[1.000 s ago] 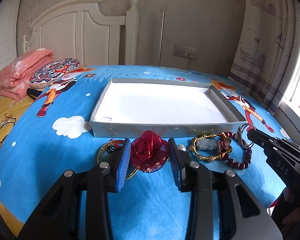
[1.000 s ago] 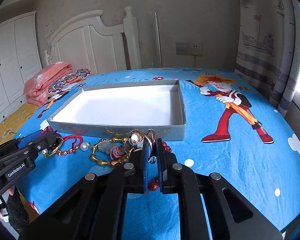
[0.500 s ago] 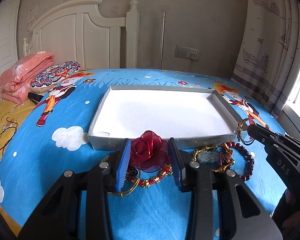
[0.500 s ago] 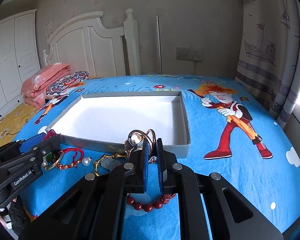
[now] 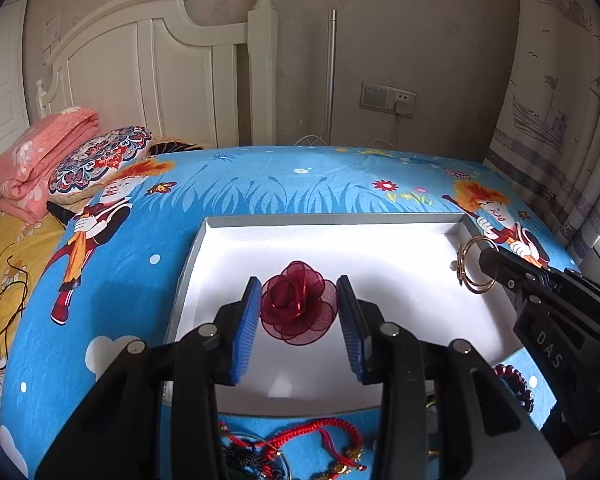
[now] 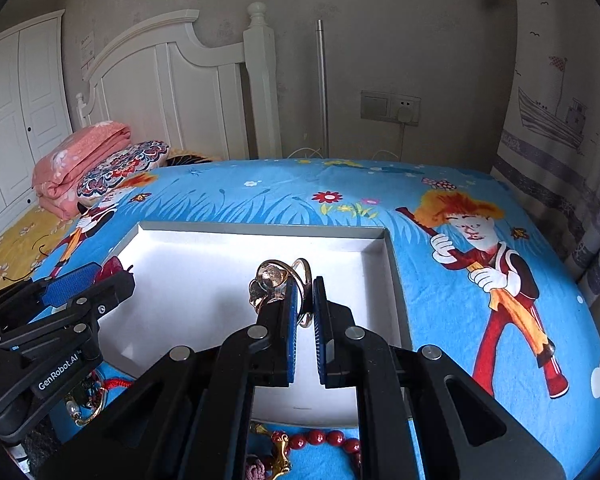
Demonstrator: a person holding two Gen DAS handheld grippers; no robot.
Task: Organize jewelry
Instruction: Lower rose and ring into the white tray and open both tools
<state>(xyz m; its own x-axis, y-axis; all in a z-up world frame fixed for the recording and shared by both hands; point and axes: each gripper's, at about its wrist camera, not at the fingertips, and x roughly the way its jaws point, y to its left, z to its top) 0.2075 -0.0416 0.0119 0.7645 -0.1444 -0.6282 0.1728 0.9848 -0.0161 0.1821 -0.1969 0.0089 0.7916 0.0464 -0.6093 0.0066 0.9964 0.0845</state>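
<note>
My left gripper (image 5: 298, 320) is shut on a dark red fabric rose (image 5: 298, 307) and holds it above the white floor of the grey tray (image 5: 332, 220). My right gripper (image 6: 304, 316) is shut on a gold bangle set (image 6: 288, 284) and holds it over the tray's right part (image 6: 396, 280); it shows at the right of the left wrist view (image 5: 474, 268). A red cord bracelet (image 5: 332, 436) and a dark red bead bracelet (image 6: 324, 438) lie on the blue sheet in front of the tray.
The tray sits on a bed with a blue cartoon sheet (image 6: 480, 216). A pink folded blanket (image 5: 40, 152) and a patterned cushion (image 5: 100, 156) lie at the far left by the white headboard (image 5: 160, 64). A curtain (image 5: 560, 100) hangs at right.
Both grippers have lifted and moved forward from the sheet to over the tray, the left with the rose and the right with the bangles. The other jewelry has stayed on the sheet.
</note>
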